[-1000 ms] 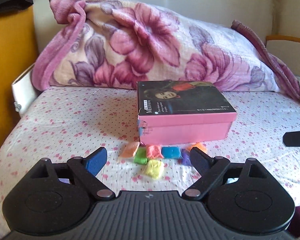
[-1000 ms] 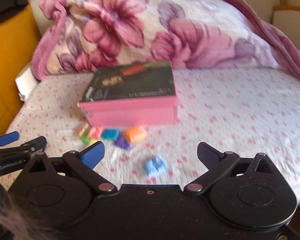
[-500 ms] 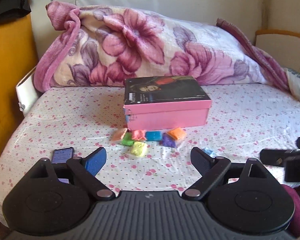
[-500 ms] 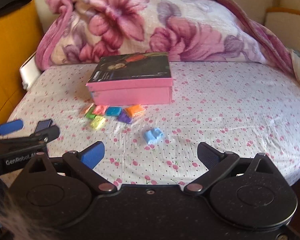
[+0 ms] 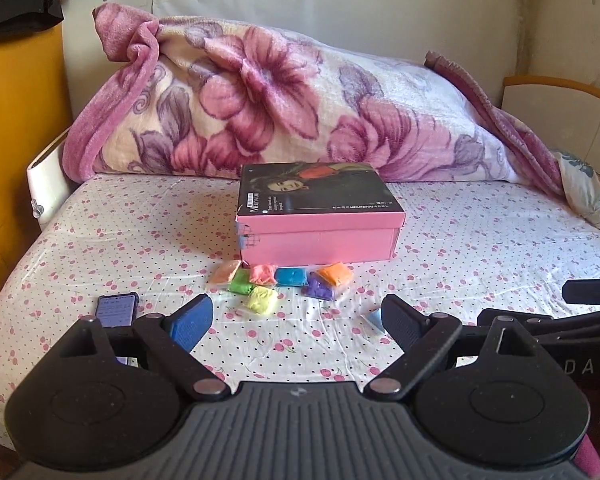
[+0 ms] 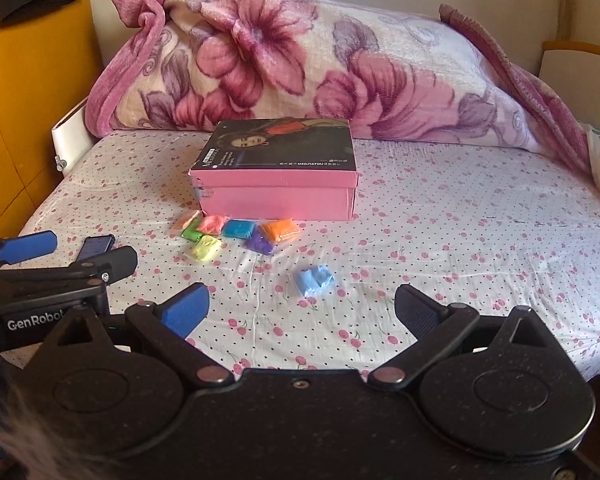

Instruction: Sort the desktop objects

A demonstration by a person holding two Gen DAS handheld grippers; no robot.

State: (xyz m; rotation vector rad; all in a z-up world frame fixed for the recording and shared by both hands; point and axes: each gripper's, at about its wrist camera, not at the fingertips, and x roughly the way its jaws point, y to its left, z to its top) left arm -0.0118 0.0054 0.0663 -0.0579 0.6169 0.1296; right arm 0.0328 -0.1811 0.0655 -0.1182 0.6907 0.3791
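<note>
A pink box with a dark printed lid sits shut on the bed. Several small bags of coloured clay lie in a cluster in front of it. A light blue bag lies apart, nearer to me; in the left wrist view my finger half hides it. My left gripper is open and empty, above the bed's front part. My right gripper is open and empty, just short of the light blue bag.
A phone lies on the sheet at the left. A folded floral blanket is piled behind the box. A yellow cupboard stands at the left. The left gripper shows in the right wrist view.
Both grippers have pulled back from the box, so more of the bed shows. The phone has come into view. Both stay open and empty.
</note>
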